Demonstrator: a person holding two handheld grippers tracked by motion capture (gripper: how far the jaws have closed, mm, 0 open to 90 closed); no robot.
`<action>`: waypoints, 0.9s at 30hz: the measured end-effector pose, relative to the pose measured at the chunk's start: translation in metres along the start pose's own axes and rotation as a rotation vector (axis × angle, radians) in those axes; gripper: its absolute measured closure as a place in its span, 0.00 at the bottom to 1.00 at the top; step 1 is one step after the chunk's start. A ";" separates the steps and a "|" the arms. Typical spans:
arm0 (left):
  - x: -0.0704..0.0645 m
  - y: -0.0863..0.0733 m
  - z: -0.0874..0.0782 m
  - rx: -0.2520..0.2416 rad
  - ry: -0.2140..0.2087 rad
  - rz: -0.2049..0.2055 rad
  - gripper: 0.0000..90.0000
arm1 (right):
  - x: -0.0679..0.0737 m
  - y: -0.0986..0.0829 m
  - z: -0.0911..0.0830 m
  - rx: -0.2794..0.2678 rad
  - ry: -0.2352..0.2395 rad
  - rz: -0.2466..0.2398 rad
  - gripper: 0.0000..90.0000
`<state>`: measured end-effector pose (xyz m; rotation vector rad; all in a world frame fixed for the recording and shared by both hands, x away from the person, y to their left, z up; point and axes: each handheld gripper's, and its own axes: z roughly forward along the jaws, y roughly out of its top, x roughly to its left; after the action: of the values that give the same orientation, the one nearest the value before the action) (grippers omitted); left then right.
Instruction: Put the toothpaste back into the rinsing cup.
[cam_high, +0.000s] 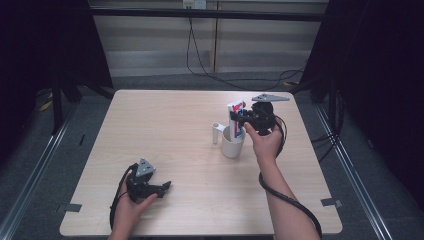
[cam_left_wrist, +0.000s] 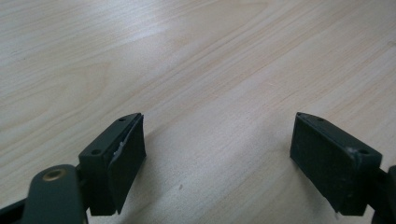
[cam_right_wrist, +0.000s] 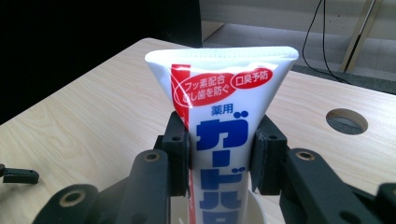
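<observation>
At the near left of the table (cam_high: 165, 120), the left gripper (cam_high: 162, 188) rests low on the wood, its jaws wide apart with nothing between them. It is well apart from the work. Right of centre stands a white cup (cam_high: 232, 145) with its handle on the left. A tube (cam_high: 236, 119) stands upright in the cup, its long axis vertical and its flat crimped end on top. The right gripper (cam_high: 242, 120) reaches in from the right and is clamped on the tube's sides, above the cup's rim. The coming move likely runs straight along that vertical axis.
</observation>
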<state>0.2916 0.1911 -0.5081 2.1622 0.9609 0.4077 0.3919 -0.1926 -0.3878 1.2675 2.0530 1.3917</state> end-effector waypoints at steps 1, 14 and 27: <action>0.000 0.000 0.000 0.000 -0.003 -0.001 0.20 | 0.000 -0.001 0.000 0.000 -0.001 -0.002 0.71; 0.000 0.000 0.000 0.000 0.000 0.000 0.20 | -0.003 -0.013 0.001 0.001 -0.015 0.002 0.71; 0.000 0.000 0.000 0.000 -0.004 0.000 0.20 | -0.003 -0.023 0.003 0.005 -0.007 0.001 0.71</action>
<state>0.2916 0.1911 -0.5082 2.1624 0.9583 0.4036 0.3852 -0.1963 -0.4095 1.2740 2.0530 1.3816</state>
